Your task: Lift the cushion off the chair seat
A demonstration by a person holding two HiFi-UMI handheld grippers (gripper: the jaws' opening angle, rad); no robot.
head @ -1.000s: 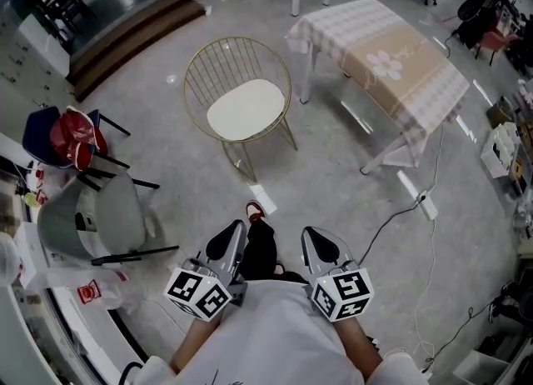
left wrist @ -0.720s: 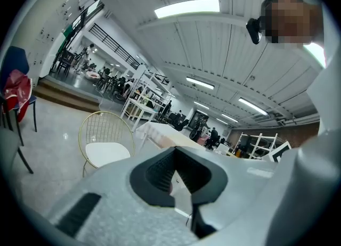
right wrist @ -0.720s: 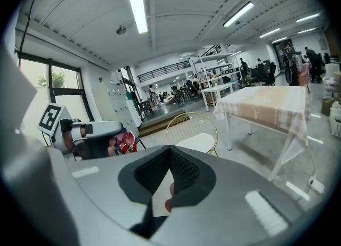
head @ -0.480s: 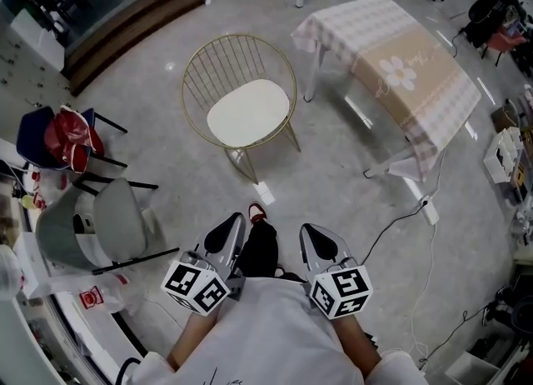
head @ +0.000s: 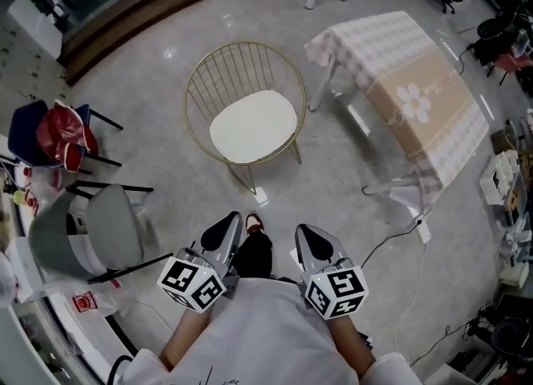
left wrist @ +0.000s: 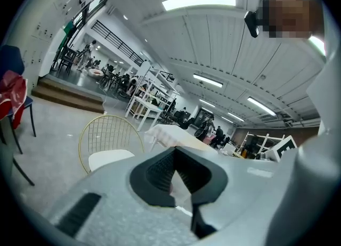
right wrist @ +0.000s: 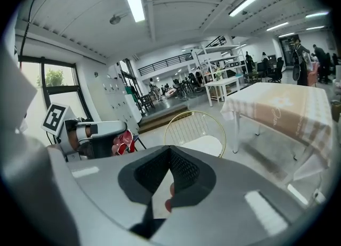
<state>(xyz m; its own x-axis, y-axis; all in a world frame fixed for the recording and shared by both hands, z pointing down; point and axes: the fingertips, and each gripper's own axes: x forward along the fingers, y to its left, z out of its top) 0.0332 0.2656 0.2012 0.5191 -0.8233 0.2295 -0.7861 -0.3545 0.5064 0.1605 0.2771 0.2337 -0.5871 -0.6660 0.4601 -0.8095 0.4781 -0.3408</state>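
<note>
White and rounded, the cushion (head: 252, 127) lay flat on the seat of the gold wire chair (head: 202, 83) in the head view. It was well ahead of the left gripper (head: 226, 233) and the right gripper (head: 310, 240), which were held side by side near the body, probably because the chair was still out of reach. Nothing stood between. A cloth-covered table (head: 408, 100) stood near the chair's right, and a grey chair (head: 92, 229) and a red bag (head: 60, 129) off to its left.

In the left gripper view the jaws were pressed together on nothing, with the chair beyond them. In the right gripper view the jaws were likewise closed and empty, with the cushion straight ahead.
</note>
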